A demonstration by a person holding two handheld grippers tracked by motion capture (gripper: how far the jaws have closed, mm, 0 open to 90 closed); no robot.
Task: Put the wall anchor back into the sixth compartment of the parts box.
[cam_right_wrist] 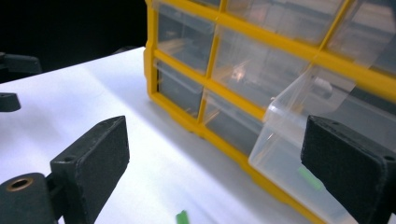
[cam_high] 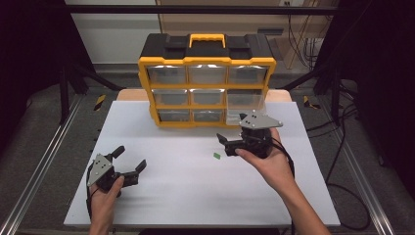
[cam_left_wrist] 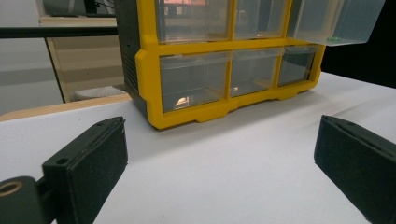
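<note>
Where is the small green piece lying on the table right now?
In the high view the green piece lies on the white table, right of centre, in front of the organizer, just left of the right gripper.

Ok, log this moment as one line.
left gripper open, idle on table | right gripper open beside pulled-out drawer of yellow organizer | green piece on table | another green piece in drawer

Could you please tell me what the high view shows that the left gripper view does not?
The high view alone takes in the organizer's yellow handle, a small green piece on the table, both hands and the right gripper.

The left gripper view alone shows a close look along its own open jaws.

Both show the yellow organizer, its pulled-out clear drawer and the white table.
</note>
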